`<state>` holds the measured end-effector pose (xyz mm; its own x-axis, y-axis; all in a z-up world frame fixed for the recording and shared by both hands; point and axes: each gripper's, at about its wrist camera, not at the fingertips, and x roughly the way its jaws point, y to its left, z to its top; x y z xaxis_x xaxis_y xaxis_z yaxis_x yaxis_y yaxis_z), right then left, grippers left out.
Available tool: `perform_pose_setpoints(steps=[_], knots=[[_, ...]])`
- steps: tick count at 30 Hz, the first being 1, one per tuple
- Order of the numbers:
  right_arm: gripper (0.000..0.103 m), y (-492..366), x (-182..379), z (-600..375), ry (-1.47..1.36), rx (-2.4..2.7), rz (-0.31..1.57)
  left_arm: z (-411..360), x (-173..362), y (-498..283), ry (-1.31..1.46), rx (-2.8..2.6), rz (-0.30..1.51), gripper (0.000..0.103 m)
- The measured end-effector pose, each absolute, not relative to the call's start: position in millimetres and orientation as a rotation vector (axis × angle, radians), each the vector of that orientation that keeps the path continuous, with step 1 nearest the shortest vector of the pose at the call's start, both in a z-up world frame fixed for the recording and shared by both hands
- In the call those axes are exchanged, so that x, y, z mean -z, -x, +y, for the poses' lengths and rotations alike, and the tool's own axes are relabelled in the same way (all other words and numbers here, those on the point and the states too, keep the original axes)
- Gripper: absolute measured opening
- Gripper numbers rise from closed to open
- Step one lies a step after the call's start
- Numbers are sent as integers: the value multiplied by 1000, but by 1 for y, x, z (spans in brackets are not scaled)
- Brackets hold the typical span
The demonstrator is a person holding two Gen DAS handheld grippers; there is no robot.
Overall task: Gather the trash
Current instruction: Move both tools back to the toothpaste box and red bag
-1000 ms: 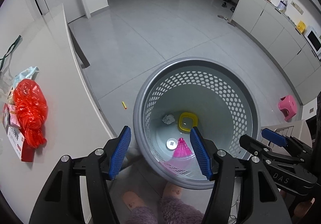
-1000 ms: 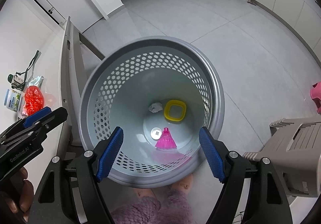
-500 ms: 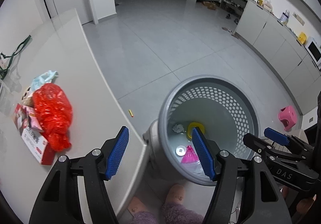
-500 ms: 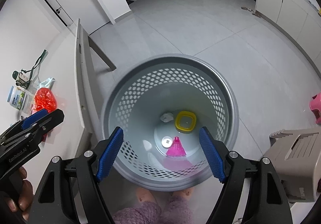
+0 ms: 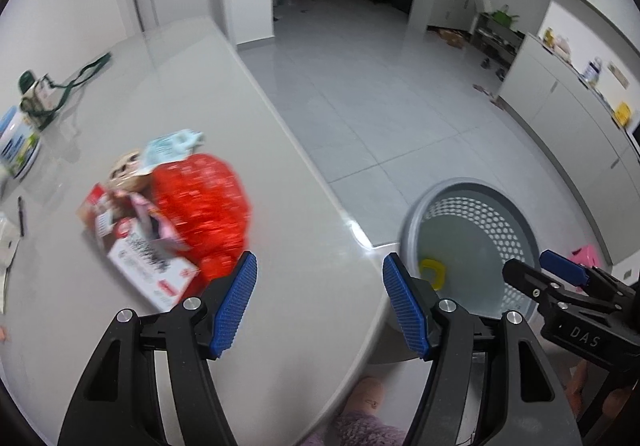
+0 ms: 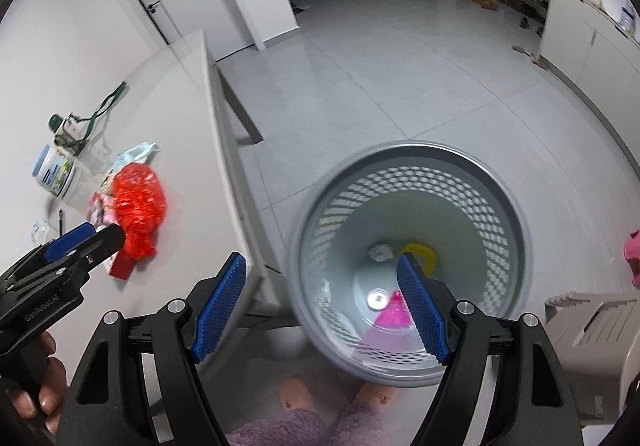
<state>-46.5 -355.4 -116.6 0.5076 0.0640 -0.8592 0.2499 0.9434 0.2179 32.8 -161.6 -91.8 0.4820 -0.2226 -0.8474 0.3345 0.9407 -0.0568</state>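
Both grippers are empty: the left gripper hangs over the grey table with fingers apart, the right gripper spread wide by the perforated grey bin. The red mesh bag and a printed carton lie at ten o'clock on the table, untouched

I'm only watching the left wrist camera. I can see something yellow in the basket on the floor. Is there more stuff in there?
Observer: Yes. The right wrist view shows a crumpled white paper beside the yellow ring on the floor of the basket.
Operator: Anything pink?
Observer: A pink cone-shaped piece lies there too, partly hidden by the right gripper.
Operator: Is that gripper holding anything?
Observer: No, it is open with nothing between its pads.
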Motion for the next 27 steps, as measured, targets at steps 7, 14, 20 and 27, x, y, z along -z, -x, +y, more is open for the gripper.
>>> perform_pose_setpoints(steps=[7, 14, 20, 27], knots=[[75, 28, 117, -304, -279, 36, 1059, -98, 99, -34, -67, 247, 1028, 64], [75, 10, 121, -250, -232, -47, 1075, -44, 110, -34, -29, 160, 1041, 65], [75, -3, 129, -208, -201, -109, 1089, 0, 119, -35, 8, 87, 1058, 65], [75, -18, 141, -175, -179, -141, 1103, 34, 129, -34, 35, 38, 1073, 66]])
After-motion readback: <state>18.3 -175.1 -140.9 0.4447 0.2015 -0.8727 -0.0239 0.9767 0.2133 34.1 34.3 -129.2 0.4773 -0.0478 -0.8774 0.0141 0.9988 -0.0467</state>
